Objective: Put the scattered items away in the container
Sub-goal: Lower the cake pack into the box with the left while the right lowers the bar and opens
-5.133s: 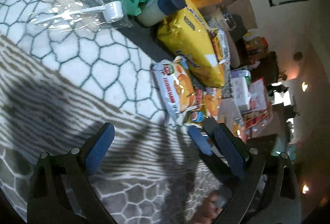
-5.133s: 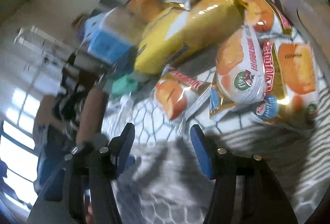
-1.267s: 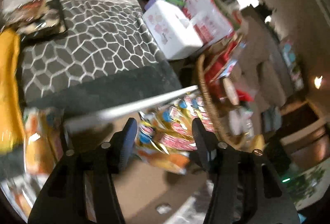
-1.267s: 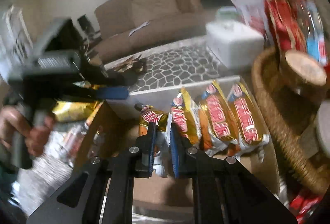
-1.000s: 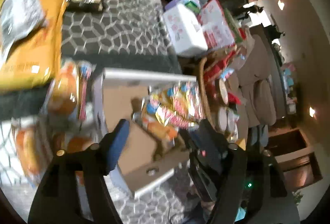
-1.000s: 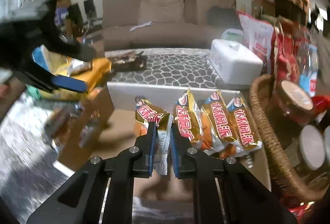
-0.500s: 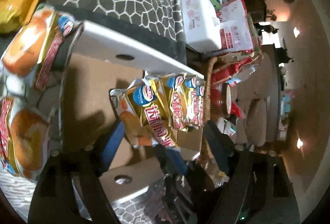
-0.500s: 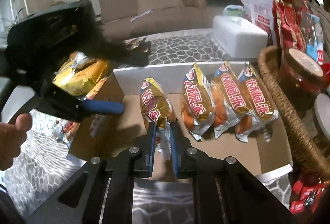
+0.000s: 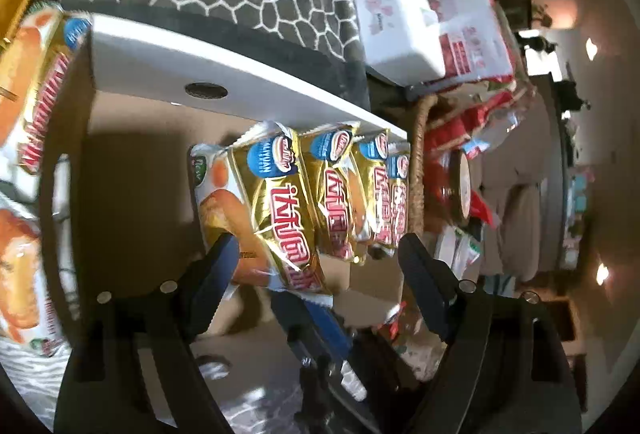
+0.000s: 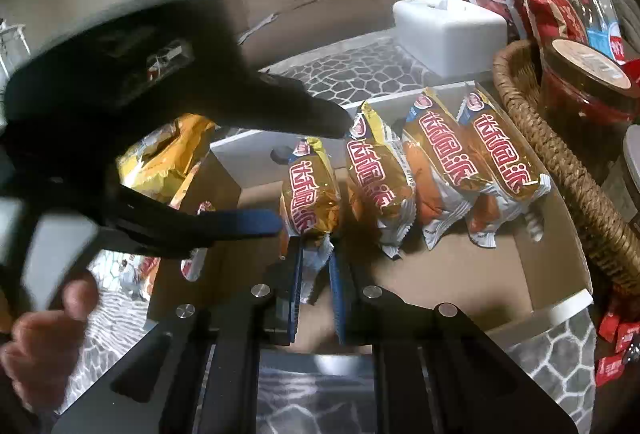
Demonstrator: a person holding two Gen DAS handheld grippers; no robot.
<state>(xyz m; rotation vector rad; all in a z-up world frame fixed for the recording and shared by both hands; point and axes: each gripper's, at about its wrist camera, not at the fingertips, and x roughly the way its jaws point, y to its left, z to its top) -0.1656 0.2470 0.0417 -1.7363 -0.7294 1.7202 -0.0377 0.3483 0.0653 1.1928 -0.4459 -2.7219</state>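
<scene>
Left wrist view: my left gripper (image 9: 320, 254) had jaws spread, empty, over the cardboard box (image 9: 136, 162). Four gold snack packs (image 9: 340, 190) lay in a row inside; two more packs (image 9: 28, 106) sat outside its left wall.

Right wrist view: my right gripper (image 10: 316, 274) had jaws pinching the tail of the leftmost snack pack (image 10: 310, 194) in the box (image 10: 560, 246); a wicker basket (image 10: 560, 162) beside it held a jar (image 10: 588, 82).

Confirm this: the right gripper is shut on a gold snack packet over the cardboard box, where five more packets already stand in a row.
Not five: three. The right wrist view shows the right gripper shut on a gold snack packet over the cardboard box, with three more packets in a row beside it.
</scene>
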